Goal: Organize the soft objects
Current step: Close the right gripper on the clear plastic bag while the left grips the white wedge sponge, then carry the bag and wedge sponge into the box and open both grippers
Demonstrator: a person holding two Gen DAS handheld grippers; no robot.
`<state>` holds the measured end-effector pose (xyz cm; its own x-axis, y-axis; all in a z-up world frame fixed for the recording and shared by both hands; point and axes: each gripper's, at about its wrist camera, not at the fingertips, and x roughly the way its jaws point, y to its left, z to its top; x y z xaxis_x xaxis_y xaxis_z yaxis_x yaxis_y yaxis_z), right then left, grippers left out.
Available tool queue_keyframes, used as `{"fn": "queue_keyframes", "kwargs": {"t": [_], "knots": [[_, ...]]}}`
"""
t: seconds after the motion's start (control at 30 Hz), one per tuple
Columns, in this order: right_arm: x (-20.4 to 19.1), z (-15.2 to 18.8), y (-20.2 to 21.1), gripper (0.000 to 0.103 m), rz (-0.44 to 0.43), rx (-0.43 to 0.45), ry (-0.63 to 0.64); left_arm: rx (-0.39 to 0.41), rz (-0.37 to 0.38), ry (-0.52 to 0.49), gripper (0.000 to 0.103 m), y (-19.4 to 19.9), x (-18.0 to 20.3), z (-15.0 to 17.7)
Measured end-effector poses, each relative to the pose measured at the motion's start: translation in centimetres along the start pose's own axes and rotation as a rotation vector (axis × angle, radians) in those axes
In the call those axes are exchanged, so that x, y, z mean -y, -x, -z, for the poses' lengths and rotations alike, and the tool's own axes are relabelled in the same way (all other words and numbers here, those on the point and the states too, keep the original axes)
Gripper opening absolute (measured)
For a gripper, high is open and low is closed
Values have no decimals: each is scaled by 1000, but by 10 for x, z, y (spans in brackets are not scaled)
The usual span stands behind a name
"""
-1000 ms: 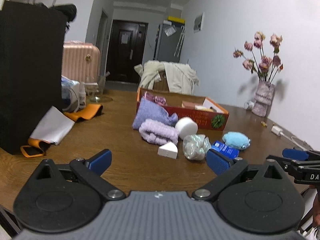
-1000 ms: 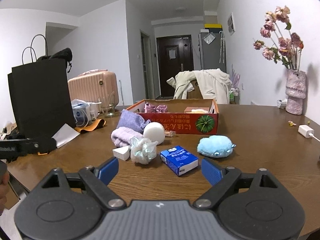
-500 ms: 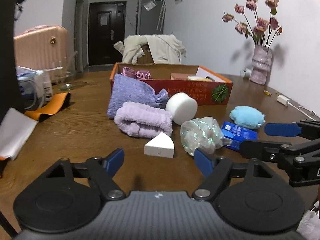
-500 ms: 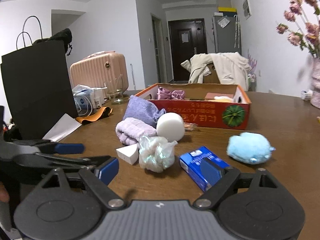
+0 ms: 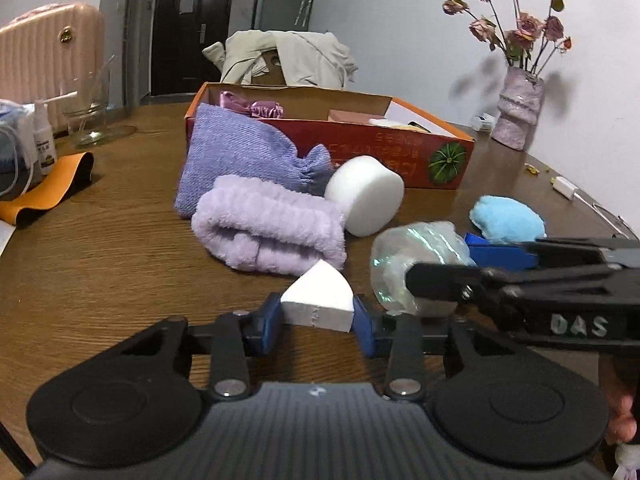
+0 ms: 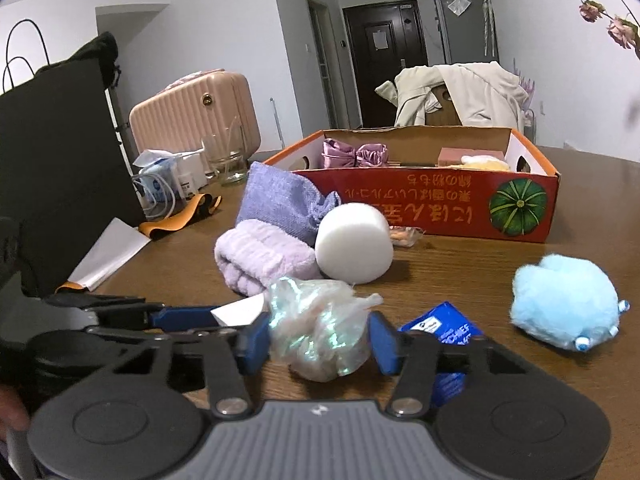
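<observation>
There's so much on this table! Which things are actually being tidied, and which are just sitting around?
Being tidied: white wedge sponge, iridescent mesh puff, round white sponge, lilac towel, purple pouch, blue plush, orange box.

Just lying about: suitcase, black bag, vase, glass.

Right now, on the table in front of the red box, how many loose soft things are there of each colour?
Purple: 2, the pouch and the rolled towel
White: 2, the round sponge and the wedge sponge
Light blue: 1, the plush toy
Shiny clear: 1, the crumpled wrap
Total: 6
</observation>
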<state>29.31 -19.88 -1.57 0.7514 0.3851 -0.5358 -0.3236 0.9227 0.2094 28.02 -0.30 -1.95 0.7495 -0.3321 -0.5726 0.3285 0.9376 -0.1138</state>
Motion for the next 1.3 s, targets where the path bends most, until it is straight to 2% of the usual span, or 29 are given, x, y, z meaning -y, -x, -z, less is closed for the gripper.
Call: {"fn": "queue_keyframes", "kwargs": {"t": [0.17,0.37,0.93,1.1,1.3], "knots": [[-2,1,4,38,-10,-6,-10,8,-1,-7,33,8,3,2],[-6,5,31,37,-1,19,-13,49,-10,-10,33,36,11,4],[-22,18,140,37,32,191,11,234,-31,-18,34,135,37,12],[-15,-1,153,37,32,245,26,300,-30,-29,34,145,34,-5],[10,-52,151,37,0,304,35,322,25,-37,35,119,18,-61]]}}
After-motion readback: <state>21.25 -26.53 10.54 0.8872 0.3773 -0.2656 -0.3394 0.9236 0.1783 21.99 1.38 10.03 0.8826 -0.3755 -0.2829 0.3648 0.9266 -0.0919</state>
